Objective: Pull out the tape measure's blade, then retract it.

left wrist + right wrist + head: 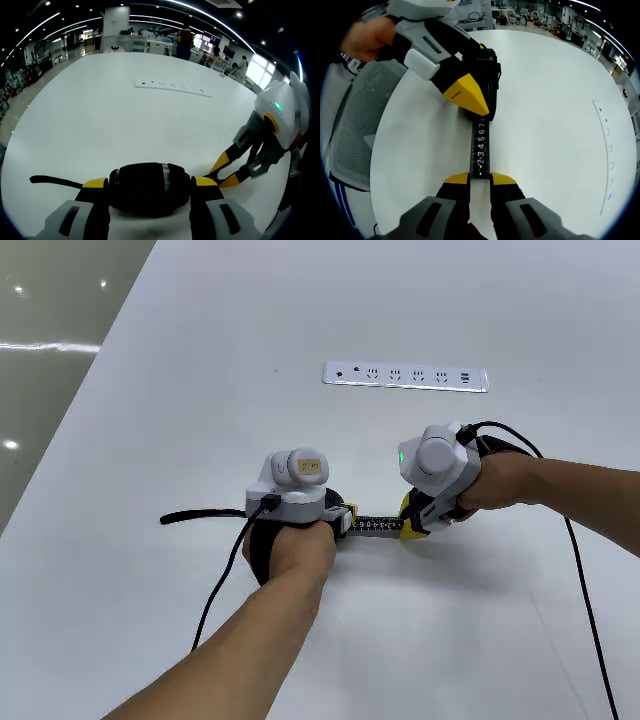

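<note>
Setting: white counter (250,320) in an open hall. The left gripper view adds ceiling light strips, distant desks and people.

Power strip (405,376): white, lying flat toward the counter's far edge.

Tape measure (150,187): black case, resting mid-counter, well in from the left edge. Its black strap (200,515) trails toward that edge.

Left gripper (150,182): yellow-tipped fingers (95,183) closed on either side of the case, gripping it.

Blade (480,150): a short length is drawn out. Numerals 2 to 7 are legible in the right gripper view and unreadable in the head view.

Right gripper (480,179): fingers pinched shut on the blade's free end.

Hands, from the head view:
- Left hand (295,545): wrapped around its gripper from behind, forearm reaching in from the near side.
- Right hand (500,480): forearm entering from the counter's right side, gripper angled down toward the left one.
</note>
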`<state>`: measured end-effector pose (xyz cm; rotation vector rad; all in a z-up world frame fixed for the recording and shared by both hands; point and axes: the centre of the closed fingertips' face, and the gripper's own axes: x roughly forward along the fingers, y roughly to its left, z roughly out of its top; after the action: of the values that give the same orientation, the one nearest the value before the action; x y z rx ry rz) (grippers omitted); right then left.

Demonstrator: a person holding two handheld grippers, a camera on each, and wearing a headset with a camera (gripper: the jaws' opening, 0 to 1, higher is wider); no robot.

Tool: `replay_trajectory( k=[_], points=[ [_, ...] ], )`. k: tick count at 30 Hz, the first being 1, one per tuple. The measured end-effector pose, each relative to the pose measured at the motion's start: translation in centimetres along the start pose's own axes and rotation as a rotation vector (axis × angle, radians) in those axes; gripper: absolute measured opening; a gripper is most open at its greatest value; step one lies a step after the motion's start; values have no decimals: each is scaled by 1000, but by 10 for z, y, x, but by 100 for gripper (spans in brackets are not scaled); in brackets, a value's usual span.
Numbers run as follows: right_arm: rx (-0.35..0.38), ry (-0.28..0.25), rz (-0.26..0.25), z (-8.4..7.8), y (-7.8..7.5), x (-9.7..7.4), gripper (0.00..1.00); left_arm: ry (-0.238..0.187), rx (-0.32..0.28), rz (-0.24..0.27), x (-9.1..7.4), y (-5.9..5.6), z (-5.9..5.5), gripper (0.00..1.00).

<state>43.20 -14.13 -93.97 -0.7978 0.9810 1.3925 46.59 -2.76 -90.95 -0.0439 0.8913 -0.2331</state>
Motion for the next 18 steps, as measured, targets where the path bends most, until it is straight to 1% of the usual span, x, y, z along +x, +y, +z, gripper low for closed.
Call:
replay_trajectory(
  k=[18],
  points=[
    [-20,-9,-7,13,-1,9,14,-1,9,-2,0,0,0,62]
  ],
)
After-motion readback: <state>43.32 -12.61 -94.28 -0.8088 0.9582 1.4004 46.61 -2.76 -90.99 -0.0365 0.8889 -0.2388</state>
